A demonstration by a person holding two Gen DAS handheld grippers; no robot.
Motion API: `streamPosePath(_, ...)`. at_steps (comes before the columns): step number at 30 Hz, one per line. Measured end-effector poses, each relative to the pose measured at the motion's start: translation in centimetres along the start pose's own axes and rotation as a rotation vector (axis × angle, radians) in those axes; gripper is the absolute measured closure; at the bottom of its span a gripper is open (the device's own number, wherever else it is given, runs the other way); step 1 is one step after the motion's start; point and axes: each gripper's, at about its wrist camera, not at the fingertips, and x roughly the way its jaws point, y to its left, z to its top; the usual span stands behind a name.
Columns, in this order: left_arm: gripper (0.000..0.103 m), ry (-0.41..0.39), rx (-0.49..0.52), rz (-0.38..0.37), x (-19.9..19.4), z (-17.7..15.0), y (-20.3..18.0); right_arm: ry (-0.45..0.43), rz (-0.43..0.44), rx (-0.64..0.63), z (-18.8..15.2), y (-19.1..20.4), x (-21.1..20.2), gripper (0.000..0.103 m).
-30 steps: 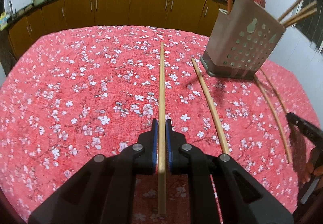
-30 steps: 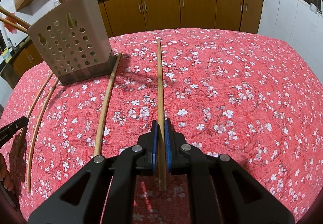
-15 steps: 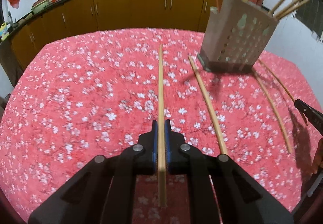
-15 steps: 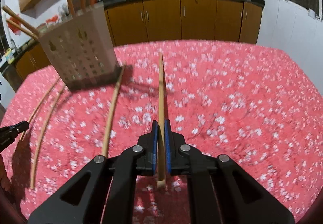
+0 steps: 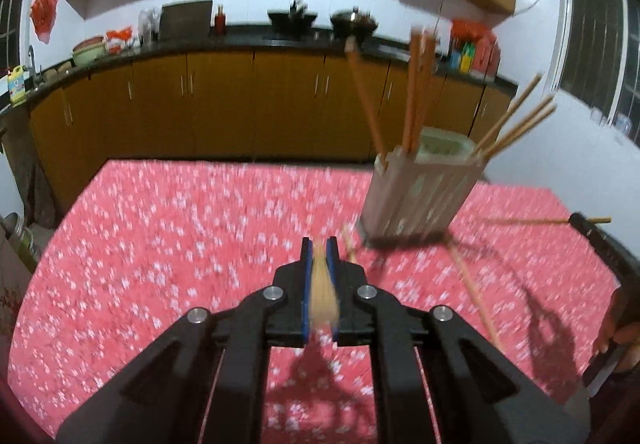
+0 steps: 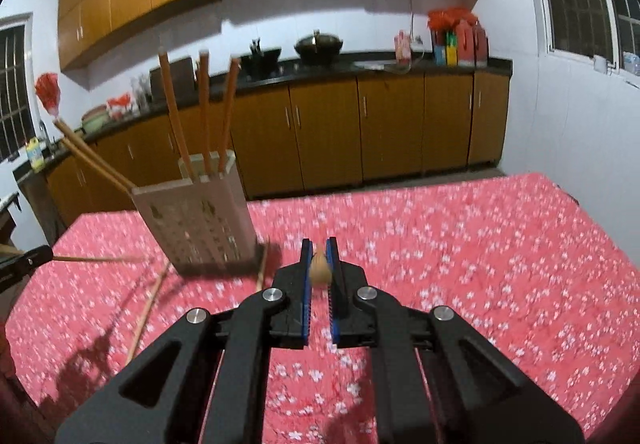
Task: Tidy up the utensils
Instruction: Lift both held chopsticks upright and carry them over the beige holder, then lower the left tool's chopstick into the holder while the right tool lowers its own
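I am at a big table [image 5: 168, 228] with a red cloth full of small white flowers. Behind the table, along its far edge, runs a long row of brown cupboards [image 6: 392, 124] with a dark top, and two black pots [image 6: 318, 44] sit up there.

A tall grey holder [image 5: 420, 192] with holes in its sides stands on the table near the far edge. In my left view it is toward the far right corner. In my right view it is toward the far left corner. Many chopsticks [image 6: 204, 112] stick up out of it, some straight and some leaning out over the side.

Three loose chopsticks lie flat on the cloth near the holder's foot. One long one [image 5: 476, 304] lies on my side of the holder. A short bit of another [image 5: 349, 244] shows just beside my left gripper's tip.

My left gripper [image 5: 319, 248] is closed tight on one chopstick [image 5: 322, 292]. It looks blurry and points straight away from me, up off the cloth.

My right gripper [image 6: 319, 248] is closed tight on another chopstick [image 6: 320, 268]. I see mostly its round end between the blue pads. It is off the cloth too.

At the side of each view I can see the dark tip of my other gripper with its chopstick sticking out toward the holder.
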Motion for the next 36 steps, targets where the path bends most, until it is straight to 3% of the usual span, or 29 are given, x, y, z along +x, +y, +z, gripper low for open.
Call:
streamPosePath(6,0.095,-0.075,-0.012,-0.017,-2.0,1.9,-0.4,-0.037,0.005,0.006,0.6,-0.2,-0.7,0.096)
streamPosePath(16,0.095,-0.094,-0.018,-0.031,-2.6,2.4,-0.9,-0.063,0.018,0.003,1.3,0.0,-1.6,0.096)
streamPosePath(22,0.095,-0.145,0.011,-0.104,-4.7,4.1,-2.1,-0.122,0.142,0.029,4.5,0.7,-4.6,0.096)
streamPosePath(28,0.095,-0.251,0.019,-0.187,-7.3,7.3,-4.6,-0.257,0.279,0.039,8.6,2.9,-7.9,0.096)
streamPosePath(36,0.095,-0.336,0.023,-0.188,-6.9,10.9,-7.4,-0.502,0.267,-0.035,12.6,8.0,-8.6,0.096)
